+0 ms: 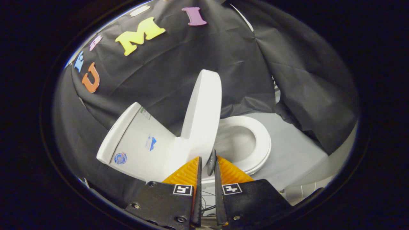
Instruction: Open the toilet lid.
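We see a test booth set up like a bathroom, not a real home bathroom. A white toilet (179,143) stands in the middle, with its tank (134,140) on the left, its lid (203,111) raised and its seat (255,143) and bowl on the right. Behind it and on both sides we see creased black cloth (223,64) hung as a wall where tiles would be. The toilet rests on a plain pale grey floor (294,150). Stickers on the tank look like a new fixture's factory labels.
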A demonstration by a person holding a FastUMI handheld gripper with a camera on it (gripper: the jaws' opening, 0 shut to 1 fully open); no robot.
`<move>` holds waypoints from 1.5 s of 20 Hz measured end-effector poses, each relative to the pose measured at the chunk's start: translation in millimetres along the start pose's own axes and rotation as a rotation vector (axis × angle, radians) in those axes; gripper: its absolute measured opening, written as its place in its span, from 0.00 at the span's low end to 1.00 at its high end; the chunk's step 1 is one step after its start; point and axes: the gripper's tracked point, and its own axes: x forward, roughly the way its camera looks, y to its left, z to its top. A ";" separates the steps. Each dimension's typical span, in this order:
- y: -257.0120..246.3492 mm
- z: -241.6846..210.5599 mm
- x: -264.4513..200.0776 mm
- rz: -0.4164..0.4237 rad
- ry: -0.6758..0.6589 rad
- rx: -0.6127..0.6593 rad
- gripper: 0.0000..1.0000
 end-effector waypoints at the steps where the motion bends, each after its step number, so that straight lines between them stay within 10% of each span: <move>1: 5.1 -0.2 -1.8 -0.003 -0.002 -0.014 0.21; 30: 126.7 -4.5 -19.4 -0.105 -0.100 -0.369 0.21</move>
